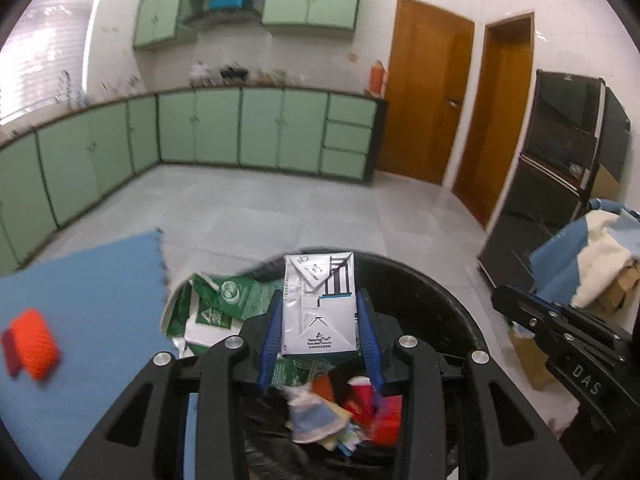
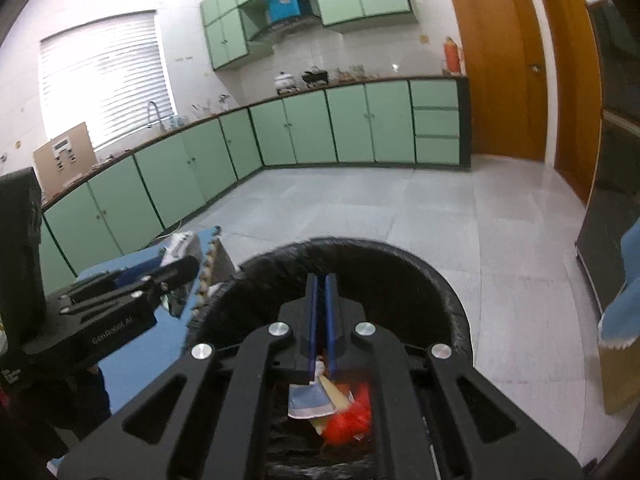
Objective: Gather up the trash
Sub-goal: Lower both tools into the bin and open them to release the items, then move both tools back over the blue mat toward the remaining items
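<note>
A white drink carton (image 1: 319, 312) stands upright between the blue pads (image 1: 272, 332) of my left gripper (image 1: 319, 296), which is shut on it. It hangs over a round black trash bin (image 1: 440, 292). In the bin lie green-and-white packaging (image 1: 224, 300), a red cup (image 1: 360, 392) and paper scraps (image 1: 316, 420). My right gripper (image 2: 320, 278) is shut over the same bin (image 2: 400, 256), with nothing between its tips. Beneath it lie the paper scraps (image 2: 310, 400) and a piece of red trash (image 2: 352, 416). Each gripper shows in the other's view: right gripper (image 1: 560, 320), left gripper (image 2: 176, 272).
A blue foam mat (image 1: 80, 300) lies left of the bin with an orange-red object (image 1: 34, 342) on it. Right of the bin stand a black appliance (image 1: 560, 180) and a pile of cloth and cardboard (image 1: 600, 256). Green cabinets (image 2: 300, 128) line the far walls across a grey tiled floor (image 2: 400, 208).
</note>
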